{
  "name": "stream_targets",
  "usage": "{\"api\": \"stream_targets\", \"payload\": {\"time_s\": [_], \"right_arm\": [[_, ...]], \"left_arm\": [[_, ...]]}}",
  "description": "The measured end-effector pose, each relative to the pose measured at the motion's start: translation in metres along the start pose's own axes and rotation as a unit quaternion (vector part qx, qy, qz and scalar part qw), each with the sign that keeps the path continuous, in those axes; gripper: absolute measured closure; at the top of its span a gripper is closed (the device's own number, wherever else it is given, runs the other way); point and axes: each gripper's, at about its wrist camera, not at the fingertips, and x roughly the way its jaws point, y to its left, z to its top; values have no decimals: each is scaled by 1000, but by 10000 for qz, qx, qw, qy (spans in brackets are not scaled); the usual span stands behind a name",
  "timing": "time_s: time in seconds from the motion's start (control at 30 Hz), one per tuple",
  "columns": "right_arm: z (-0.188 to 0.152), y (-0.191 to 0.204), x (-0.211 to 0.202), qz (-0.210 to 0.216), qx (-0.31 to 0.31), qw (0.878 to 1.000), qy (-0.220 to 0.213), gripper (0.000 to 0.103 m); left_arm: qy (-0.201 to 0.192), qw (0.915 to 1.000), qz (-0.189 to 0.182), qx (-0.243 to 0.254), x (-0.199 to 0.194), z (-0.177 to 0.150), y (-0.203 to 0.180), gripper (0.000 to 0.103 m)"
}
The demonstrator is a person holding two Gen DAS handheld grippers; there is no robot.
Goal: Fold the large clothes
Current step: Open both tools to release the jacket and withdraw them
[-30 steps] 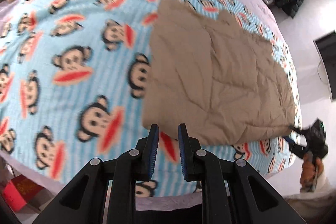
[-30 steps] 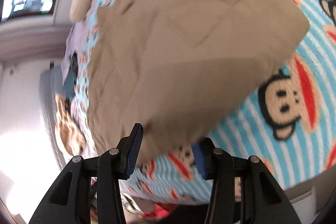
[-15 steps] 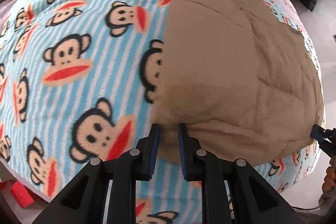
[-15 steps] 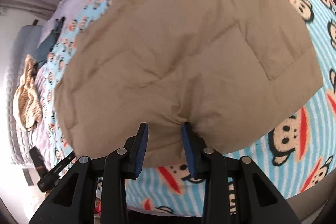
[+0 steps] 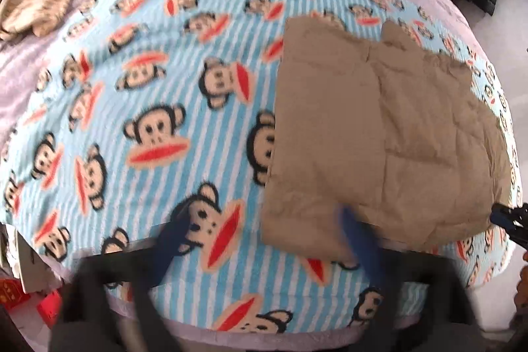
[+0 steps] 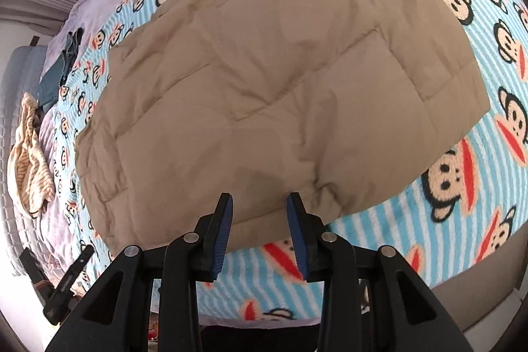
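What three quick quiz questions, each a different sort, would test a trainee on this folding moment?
1. True or false: the right gripper stands open at the near hem of the tan quilted garment.
2. What pattern covers the blanket? A plain grey B monkey faces C flowers
3. Fill in: the garment lies ___ on the blanket.

Key: 1 true; 2 B; 3 flat.
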Motion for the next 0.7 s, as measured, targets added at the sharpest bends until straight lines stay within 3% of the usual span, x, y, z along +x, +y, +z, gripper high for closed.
{"api": "stream_targets", "payload": {"time_s": [0.33, 0.47, 0.7], "right_arm": [[1, 11, -12, -58, 7, 10000, -36, 57], [7, 15, -15, -10, -169, 9999, -6, 43], [19, 26, -7, -44, -456, 9988, 187, 28]], "left_arm": [[69, 9998, -84, 160, 0, 11, -18, 4], [85, 9999, -89, 94, 4, 16, -27, 1], [226, 9995, 126, 178, 13, 25, -54, 1]]}}
